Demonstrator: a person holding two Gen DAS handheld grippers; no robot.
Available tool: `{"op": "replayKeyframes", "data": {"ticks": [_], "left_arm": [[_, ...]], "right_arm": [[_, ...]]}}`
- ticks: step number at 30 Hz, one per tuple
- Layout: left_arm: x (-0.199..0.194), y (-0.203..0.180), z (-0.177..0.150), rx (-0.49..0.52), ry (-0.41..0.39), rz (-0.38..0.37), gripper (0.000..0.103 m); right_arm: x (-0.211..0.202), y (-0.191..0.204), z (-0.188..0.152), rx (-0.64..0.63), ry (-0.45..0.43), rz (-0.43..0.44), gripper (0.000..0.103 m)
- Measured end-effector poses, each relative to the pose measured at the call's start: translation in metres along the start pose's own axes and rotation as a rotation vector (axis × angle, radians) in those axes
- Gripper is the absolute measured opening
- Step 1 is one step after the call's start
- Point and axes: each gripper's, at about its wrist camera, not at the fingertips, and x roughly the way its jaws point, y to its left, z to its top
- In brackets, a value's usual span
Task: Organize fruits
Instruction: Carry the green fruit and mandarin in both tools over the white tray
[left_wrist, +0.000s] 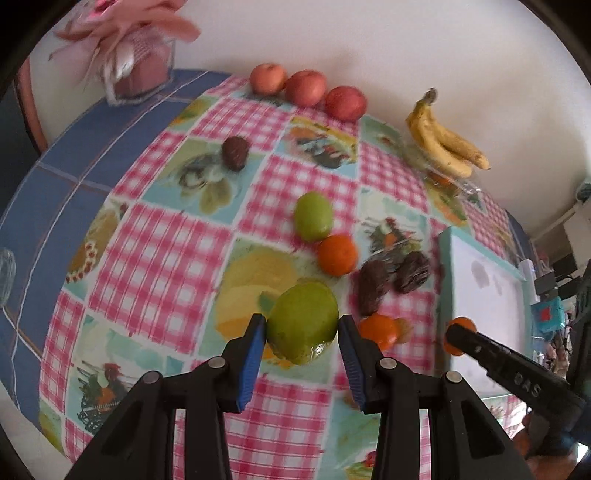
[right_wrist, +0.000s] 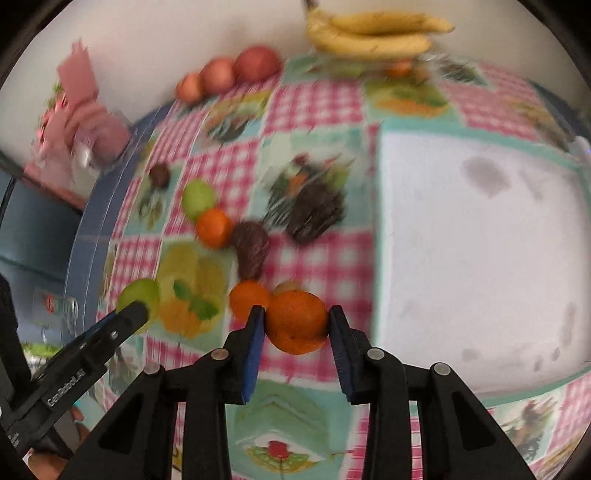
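Left wrist view: the left tool (left_wrist: 301, 326) has its jaws closed against a green fruit (left_wrist: 303, 321), and in the right wrist view the right tool (right_wrist: 296, 325) grips an orange (right_wrist: 295, 320) the same way; whether either fruit is off the surface (left_wrist: 177, 240) I cannot tell. The pictures are smeared, which suggests both tools are moving, so a round fruit held only at its sides could well roll out of the pads. A second orange (right_wrist: 248, 300) lies just beside the gripped one and touching the right tool's left finger, so it may get nudged. The dark fruits (left_wrist: 391, 280) nearby are also within reach of a careless swing. Sorting looks partly done: three apples (left_wrist: 306, 88) sit in a row by the wall, bananas (left_wrist: 443, 140) are to their right, and a smaller green fruit (left_wrist: 313, 216) touches another orange (left_wrist: 337, 254). The surface wears a pink-check cloth with fruit prints, a white board (right_wrist: 476, 243) lies on it, and the wall behind is plain white.
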Motion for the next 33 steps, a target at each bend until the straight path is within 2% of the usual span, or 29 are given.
{"op": "replayKeyframes", "data": {"ticks": [3, 10, 16, 19, 24, 33], "left_arm": [[-0.004, -0.028, 0.009, 0.039, -0.001, -0.022, 0.043], [0.007, -0.104, 0.026, 0.137, 0.024, -0.098, 0.043], [0.039, -0.165, 0.029, 0.216, 0.061, -0.179, 0.043], [0.057, -0.19, 0.028, 0.256, 0.072, -0.188, 0.043], [0.088, -0.217, 0.03, 0.29, 0.102, -0.186, 0.043], [0.132, -0.233, 0.032, 0.336, 0.134, -0.161, 0.043]], "right_arm": [[-0.013, -0.024, 0.009, 0.061, -0.048, -0.087, 0.036], [-0.029, -0.097, 0.026, 0.252, -0.098, -0.196, 0.036], [-0.036, -0.15, 0.036, 0.332, -0.119, -0.24, 0.036], [-0.037, -0.172, 0.04, 0.383, -0.123, -0.233, 0.036], [-0.037, -0.191, 0.048, 0.417, -0.133, -0.257, 0.036], [-0.02, -0.207, 0.067, 0.424, -0.13, -0.267, 0.036]]}}
